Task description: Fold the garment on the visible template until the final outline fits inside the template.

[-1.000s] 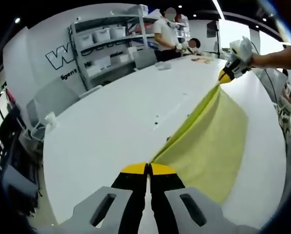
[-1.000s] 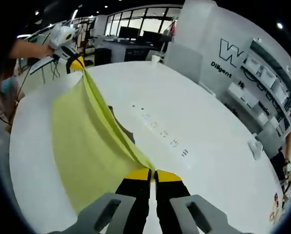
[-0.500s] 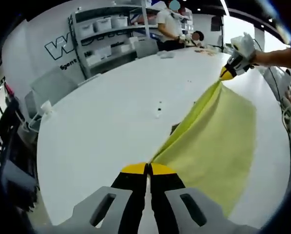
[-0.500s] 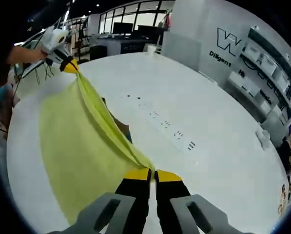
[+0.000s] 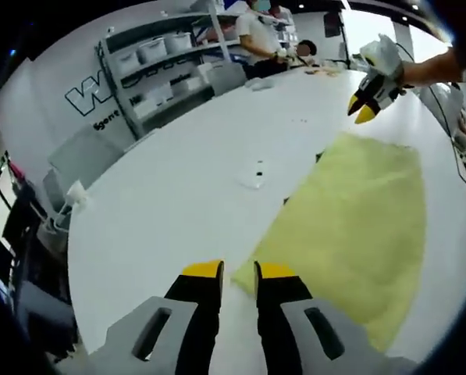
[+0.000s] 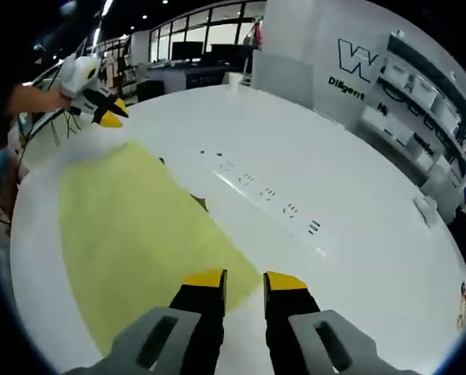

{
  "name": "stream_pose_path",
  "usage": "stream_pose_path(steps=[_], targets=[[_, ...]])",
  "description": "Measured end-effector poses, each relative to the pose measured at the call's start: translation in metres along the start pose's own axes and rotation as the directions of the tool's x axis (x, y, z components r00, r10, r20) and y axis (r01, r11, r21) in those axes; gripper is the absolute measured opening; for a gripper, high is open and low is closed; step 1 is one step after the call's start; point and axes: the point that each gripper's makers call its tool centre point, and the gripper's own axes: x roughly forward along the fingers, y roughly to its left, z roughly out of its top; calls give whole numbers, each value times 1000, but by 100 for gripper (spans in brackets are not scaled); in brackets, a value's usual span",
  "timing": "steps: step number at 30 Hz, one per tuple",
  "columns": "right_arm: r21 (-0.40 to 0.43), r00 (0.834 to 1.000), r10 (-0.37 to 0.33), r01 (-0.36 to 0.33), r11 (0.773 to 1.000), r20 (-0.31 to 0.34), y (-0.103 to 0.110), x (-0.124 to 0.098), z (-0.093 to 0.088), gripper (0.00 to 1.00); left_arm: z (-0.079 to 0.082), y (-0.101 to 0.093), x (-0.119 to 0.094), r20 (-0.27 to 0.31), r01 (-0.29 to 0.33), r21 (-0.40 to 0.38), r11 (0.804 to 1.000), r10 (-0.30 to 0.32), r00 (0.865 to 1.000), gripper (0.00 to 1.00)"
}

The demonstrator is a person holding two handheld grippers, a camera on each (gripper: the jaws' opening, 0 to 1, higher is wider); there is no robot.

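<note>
A yellow garment lies flat on the white table, folded into a rough rectangle. My left gripper is open, its yellow tips just off the cloth's near corner with nothing between them. My right gripper, held by a hand, hovers open past the cloth's far corner. In the right gripper view the garment spreads to the left, my right gripper stands open at its near corner, and the left gripper hangs open above the far corner. A row of small dark marks runs along the table beside the cloth.
Shelves with white bins line the wall behind the table, and people stand at the far end. A grey chair sits at the table's left edge. A small dark patch peeks out at the garment's edge.
Both grippers have opened and let go of the garment's corners. The cloth, stretched in the air between them before, now lies flat on the table.
</note>
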Motion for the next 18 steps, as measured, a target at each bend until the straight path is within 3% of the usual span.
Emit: stream_pose_path(steps=[11,18], targets=[[14,1000,5,-5,1000,-3,3,-7,-4,17,-9,1,-10,-3,-8,-28,1000,8,1000,18],[45,999,22,-24,999,34,9,-12,2,34,-10,3,-18,-1,-15,-51,999,15,1000,23]])
